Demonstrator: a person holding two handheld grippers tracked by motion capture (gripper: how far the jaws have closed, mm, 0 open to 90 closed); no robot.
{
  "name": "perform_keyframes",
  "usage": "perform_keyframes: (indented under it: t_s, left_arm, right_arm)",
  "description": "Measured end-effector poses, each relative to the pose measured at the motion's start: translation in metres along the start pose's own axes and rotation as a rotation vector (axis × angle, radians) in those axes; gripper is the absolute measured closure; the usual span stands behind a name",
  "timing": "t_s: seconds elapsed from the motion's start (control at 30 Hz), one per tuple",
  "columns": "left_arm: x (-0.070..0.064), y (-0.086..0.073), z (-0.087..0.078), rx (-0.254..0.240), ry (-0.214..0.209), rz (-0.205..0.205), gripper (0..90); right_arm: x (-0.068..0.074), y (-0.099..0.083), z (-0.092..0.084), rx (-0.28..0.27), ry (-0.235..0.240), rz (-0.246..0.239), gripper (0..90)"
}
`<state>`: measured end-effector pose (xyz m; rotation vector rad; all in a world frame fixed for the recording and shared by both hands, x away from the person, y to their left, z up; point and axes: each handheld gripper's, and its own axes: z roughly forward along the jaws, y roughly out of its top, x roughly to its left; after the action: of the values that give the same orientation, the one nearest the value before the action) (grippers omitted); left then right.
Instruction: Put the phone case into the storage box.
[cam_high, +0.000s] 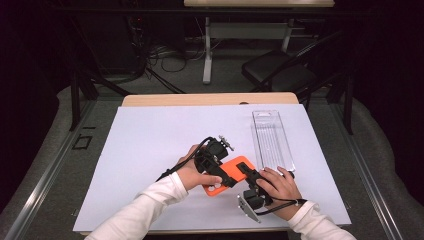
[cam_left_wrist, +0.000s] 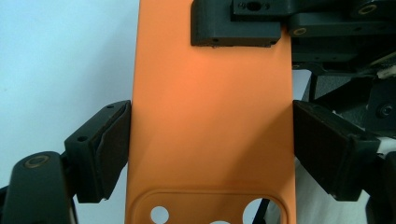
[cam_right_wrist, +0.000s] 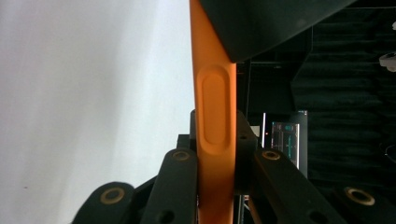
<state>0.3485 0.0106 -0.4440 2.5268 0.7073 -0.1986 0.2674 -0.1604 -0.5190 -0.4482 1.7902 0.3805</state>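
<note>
No readable text, labels, brand names or nos. anywhere: orange phone case (cam_high: 227, 175) is plain, no logo or print; clear plastic tray (cam_high: 271, 140) has no legible marking; white table sheet (cam_high: 150, 145) is blank; small lit screen (cam_right_wrist: 286, 135) far off in right gripper view is too blurred to read

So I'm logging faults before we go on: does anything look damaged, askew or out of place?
Nothing stands out. The orange phone case looks intact, gripped by both the left gripper and right gripper; the clear plastic tray lies flat.
</note>
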Motion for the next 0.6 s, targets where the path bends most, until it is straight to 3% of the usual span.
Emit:
perform_keyframes:
  t_s: [0.3, 0.6]
  left_arm:
    - [-0.0001, -0.0003, 0.0003, 0.001, 0.0, -0.004, 15.8]
    - [-0.0013, -0.0007, 0.0, -0.009, -0.004, -0.016, 15.5]
  right_arm:
    - [0.0019, 0.0002, 0.0007, -0.004, -0.02, -0.023, 84.3]
    - [0.0001, -0.001, -0.0007, -0.01, -0.034, -0.009, 85.0]
